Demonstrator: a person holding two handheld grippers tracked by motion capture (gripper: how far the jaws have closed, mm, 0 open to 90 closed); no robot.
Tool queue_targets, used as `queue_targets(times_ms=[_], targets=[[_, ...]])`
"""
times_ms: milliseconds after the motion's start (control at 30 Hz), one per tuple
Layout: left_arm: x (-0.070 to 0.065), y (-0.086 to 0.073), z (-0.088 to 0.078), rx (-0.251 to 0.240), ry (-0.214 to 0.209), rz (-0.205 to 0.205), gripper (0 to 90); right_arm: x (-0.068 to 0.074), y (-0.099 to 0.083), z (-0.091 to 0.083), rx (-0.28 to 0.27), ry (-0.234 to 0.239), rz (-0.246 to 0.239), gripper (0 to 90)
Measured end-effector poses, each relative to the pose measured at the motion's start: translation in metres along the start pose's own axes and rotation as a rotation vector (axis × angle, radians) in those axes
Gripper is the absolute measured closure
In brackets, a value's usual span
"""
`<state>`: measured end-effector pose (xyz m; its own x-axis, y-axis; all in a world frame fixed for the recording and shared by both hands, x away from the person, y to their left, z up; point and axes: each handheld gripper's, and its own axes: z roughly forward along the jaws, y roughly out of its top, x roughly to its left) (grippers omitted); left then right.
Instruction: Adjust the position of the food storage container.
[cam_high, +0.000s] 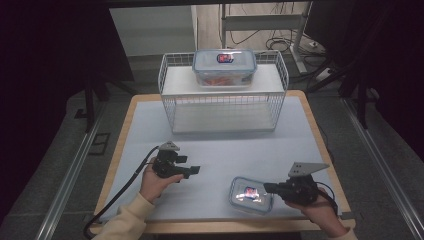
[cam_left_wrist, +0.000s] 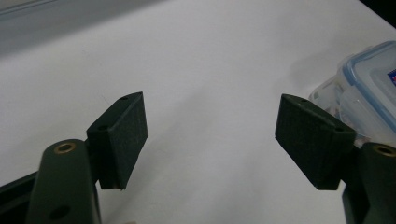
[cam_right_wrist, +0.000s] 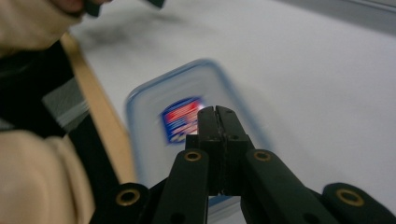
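Note:
A small clear food box with a blue-rimmed lid and a red and blue label (cam_high: 250, 194) lies near the table's front edge, right of centre. My right gripper (cam_high: 267, 188) points left at its right side; in the right gripper view its jaws are pressed together with nothing between them (cam_right_wrist: 217, 112), above the blurred box lid (cam_right_wrist: 187, 116). My left gripper (cam_high: 195, 170) sits to the left of the box, jaws wide apart and empty (cam_left_wrist: 212, 133), with the box's corner (cam_left_wrist: 369, 88) at the right of its view. A larger matching box (cam_high: 224, 67) rests on the wire shelf.
A white wire shelf rack (cam_high: 223, 95) stands at the back of the pale blue mat (cam_high: 220, 150). The wooden table edge (cam_high: 225, 226) runs along the front. Black cables trail from both grippers. A beige sleeve (cam_right_wrist: 42, 177) is close on the left of the right gripper view.

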<state>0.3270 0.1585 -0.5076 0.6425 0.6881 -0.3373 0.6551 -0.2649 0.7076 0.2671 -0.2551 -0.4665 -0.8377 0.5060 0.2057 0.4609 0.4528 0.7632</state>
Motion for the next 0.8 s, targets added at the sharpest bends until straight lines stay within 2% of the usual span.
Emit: queue_targets(times_ms=[67,133,333,433,633,800], targets=[[0.004,-0.002,-0.003,-0.006,0.003,-0.015,25.7,0.007,-0.005,-0.004,0.017,0.0,-0.025,89.7],[0.007,-0.004,-0.006,-0.011,0.011,-0.02,25.8,0.005,-0.012,-0.01,0.021,0.005,-0.022,89.7],[0.013,-0.009,-0.01,-0.015,0.008,-0.045,25.8,-0.002,-0.035,-0.022,0.044,0.0,0.024,89.7],[0.015,-0.009,-0.01,-0.013,0.01,-0.05,25.9,0.0,-0.044,-0.019,0.093,0.013,0.019,89.8],[0.014,-0.009,-0.009,-0.014,0.004,-0.054,26.0,0.003,-0.052,-0.002,0.183,0.002,0.006,89.7],[0.014,-0.009,-0.01,-0.015,0.004,-0.054,26.0,0.006,-0.051,0.007,0.214,-0.005,-0.008,89.7]])
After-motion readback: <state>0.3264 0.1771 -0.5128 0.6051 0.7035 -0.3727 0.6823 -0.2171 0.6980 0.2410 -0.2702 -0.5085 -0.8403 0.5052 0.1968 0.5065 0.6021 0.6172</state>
